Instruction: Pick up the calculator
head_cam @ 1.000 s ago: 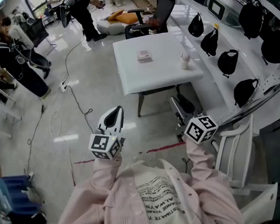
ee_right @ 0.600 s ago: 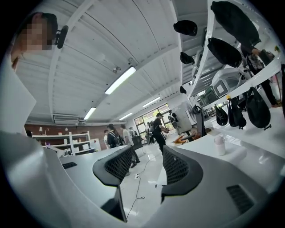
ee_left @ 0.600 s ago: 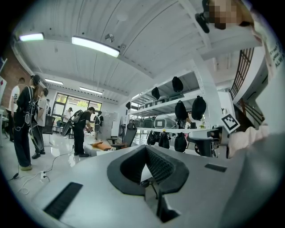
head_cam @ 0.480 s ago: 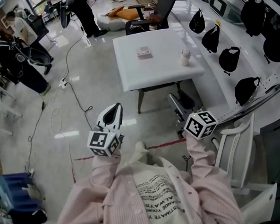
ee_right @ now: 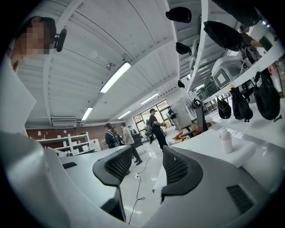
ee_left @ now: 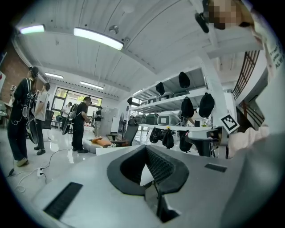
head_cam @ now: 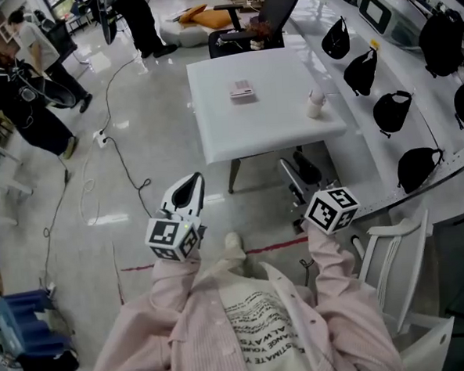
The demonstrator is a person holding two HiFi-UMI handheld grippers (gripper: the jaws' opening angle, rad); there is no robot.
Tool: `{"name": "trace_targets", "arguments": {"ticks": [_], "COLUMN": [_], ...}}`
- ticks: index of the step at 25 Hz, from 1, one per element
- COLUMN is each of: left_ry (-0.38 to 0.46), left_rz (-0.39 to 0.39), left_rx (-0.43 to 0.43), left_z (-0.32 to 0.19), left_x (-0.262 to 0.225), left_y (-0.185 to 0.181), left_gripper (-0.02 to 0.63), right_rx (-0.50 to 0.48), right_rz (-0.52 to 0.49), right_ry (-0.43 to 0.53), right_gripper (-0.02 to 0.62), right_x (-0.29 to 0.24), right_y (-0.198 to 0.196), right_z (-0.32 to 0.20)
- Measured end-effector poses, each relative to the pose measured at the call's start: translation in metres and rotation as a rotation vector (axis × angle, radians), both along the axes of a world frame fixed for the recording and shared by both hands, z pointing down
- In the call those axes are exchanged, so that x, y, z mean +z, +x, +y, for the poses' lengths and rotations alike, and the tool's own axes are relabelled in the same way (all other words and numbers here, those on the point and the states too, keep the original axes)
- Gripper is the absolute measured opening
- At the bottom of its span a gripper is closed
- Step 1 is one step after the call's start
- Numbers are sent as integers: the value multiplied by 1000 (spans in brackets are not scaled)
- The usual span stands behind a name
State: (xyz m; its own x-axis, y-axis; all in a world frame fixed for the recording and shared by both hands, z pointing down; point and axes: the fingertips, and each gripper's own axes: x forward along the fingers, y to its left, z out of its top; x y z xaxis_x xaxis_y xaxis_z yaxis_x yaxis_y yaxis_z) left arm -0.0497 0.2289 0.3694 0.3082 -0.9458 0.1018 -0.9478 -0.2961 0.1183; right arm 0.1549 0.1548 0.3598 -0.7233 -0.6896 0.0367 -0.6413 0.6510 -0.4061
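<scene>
The calculator (head_cam: 242,90) is a small flat device lying on the white table (head_cam: 275,127), far ahead of both grippers. My left gripper (head_cam: 187,190) hovers over the floor short of the table. In the left gripper view its dark pads (ee_left: 158,165) meet at the tips and hold nothing. My right gripper (head_cam: 300,178) is level with it on the right, near the table's front corner. Its jaws stand wide apart in the right gripper view (ee_right: 144,167), with only floor between them. Neither gripper view shows the calculator.
A white bottle (head_cam: 315,103) stands near the table's right edge and also shows in the right gripper view (ee_right: 226,141). A black office chair (head_cam: 257,26) sits behind the table. Cables (head_cam: 125,160) trail over the floor at left. People (head_cam: 23,99) stand far left. A white chair (head_cam: 393,249) is at my right.
I have stepped a little closer to the table, and a foot now shows between my arms. Both grippers stay in the same place in the head view.
</scene>
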Motion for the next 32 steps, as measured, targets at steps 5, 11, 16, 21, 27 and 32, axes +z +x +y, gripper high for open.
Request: {"name": "trace_targets", "arguments": {"ticks": [5,11,16,21,27,32], "left_ry": [-28,-58,-70,-90,-125,-152], "left_rz": [7,25,35,48,62,69], "left_rx": [12,21,65,95,97,84], "left_z": [-43,-96,-131,-156,-171,-194], "left_x": [8,20,29,41,54,68], "left_y": [-17,-42,-47,-50,-54,-60], "left_gripper": [2,2,2,2,2,2], "right_rx": [9,8,15,33,49,54], "right_rz": [12,0,17,8,3,-19], "right_ry": [-28,-68,-84,-108,-153,-191], "right_gripper": [187,187,186,186,186,186], "right_x": [8,18,30,43,57,70], "right_y": [-17,-44,-60,-71,-73,-79], "right_z": [-42,-89,-120,-142,-161,-190]}}
